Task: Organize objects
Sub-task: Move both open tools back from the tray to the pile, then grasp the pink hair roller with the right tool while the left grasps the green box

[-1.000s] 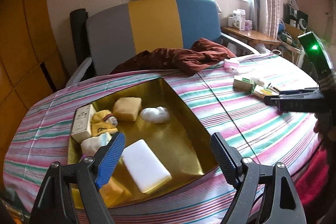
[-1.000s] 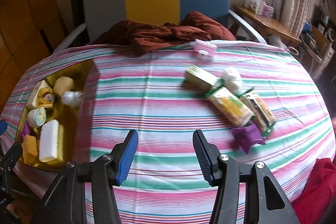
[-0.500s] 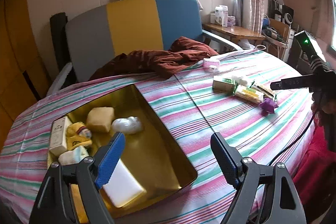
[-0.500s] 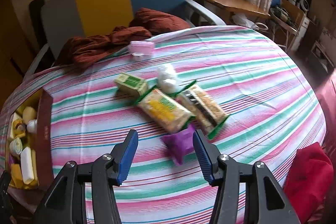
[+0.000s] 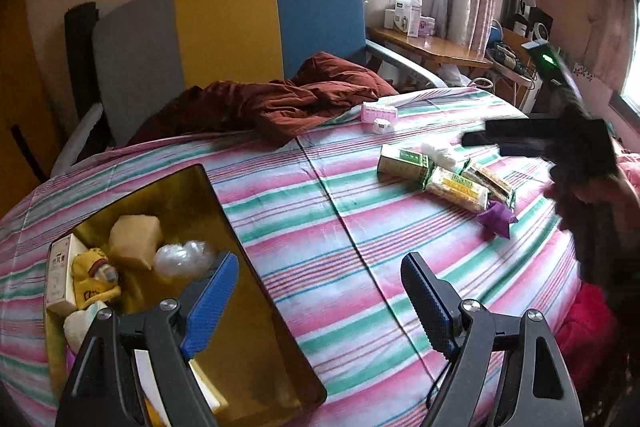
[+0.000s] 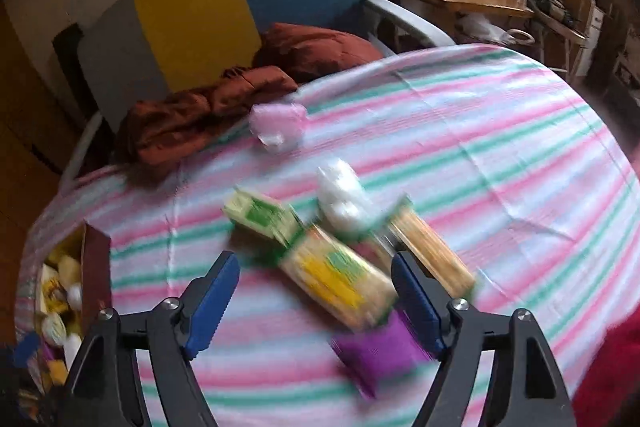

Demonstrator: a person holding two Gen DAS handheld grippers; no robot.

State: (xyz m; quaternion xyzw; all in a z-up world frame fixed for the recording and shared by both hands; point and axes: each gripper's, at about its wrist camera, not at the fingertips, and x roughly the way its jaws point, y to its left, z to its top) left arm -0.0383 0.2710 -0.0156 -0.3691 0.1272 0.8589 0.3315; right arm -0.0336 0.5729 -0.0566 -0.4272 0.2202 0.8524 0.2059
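On the striped tablecloth lie a green box [image 5: 402,161] [image 6: 264,213], a white wad [image 5: 440,153] [image 6: 344,195], a yellow snack pack [image 5: 456,189] [image 6: 340,275], a second snack pack [image 5: 490,181] [image 6: 432,251] and a purple pouch [image 5: 498,219] [image 6: 376,347]. My right gripper [image 6: 316,263] hovers over this pile with its jaws opening; the yellow pack shows between them, and they press on nothing. My left gripper [image 5: 318,267] stands open and holds nothing, over the right wall of the gold tray [image 5: 216,195], which holds several small items.
A pink case [image 5: 378,115] lies near the far table edge beside a rust-brown cloth [image 5: 272,103]. Behind stands a grey, yellow and blue chair [image 5: 224,27]. A red cloth [image 6: 612,367] hangs at the near right edge. A wooden side table [image 5: 432,47] is by the window.
Both grippers have moved right across the table. The right one now sits close over the snack pile and its jaws stand much wider. The tray has slid to the left in both views.
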